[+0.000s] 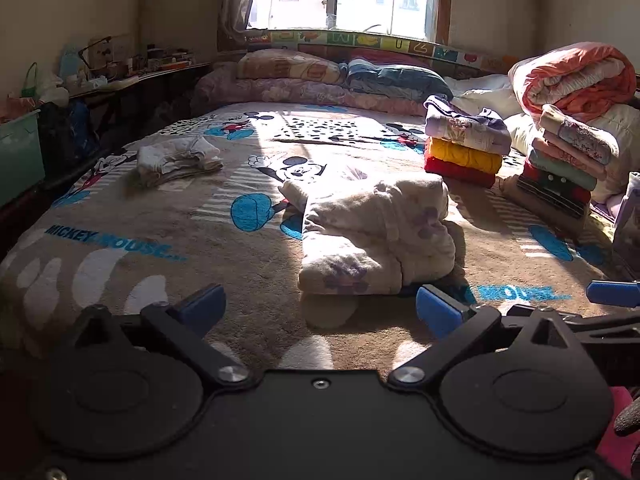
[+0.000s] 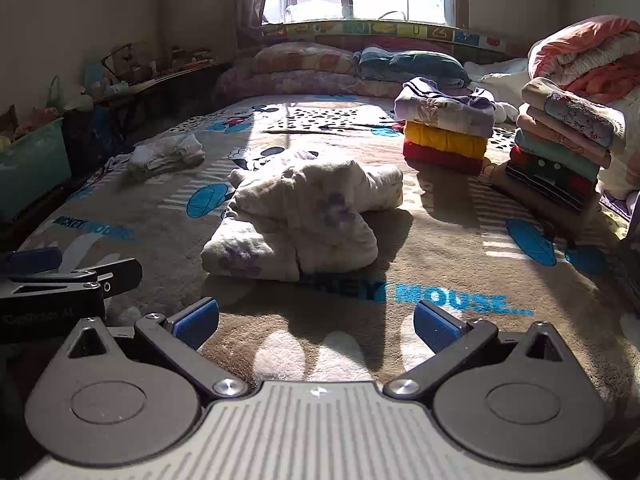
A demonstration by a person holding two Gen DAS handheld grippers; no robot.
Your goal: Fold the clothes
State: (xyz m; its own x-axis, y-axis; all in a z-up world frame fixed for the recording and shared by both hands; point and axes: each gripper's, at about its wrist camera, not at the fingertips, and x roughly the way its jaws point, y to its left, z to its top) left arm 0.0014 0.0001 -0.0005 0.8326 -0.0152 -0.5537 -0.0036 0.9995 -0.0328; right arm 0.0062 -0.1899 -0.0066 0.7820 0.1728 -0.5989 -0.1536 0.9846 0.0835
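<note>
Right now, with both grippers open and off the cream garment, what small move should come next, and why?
Probably bring the right gripper forward to the cream garment's near edge. It looks folded into a bundle, but lies alone mid-bed, apart from the stacks at right. Both the right and the left gripper hold nothing, so gripping it for moving to a stack seems next.

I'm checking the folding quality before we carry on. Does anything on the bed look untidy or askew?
Yes. The cream fleece garment in the middle is bunched and lumpy, one part sticking out sideways. The right-hand stack of folded clothes leans. The three-piece stack looks neat. Both tongs are open, holding nothing.
</note>
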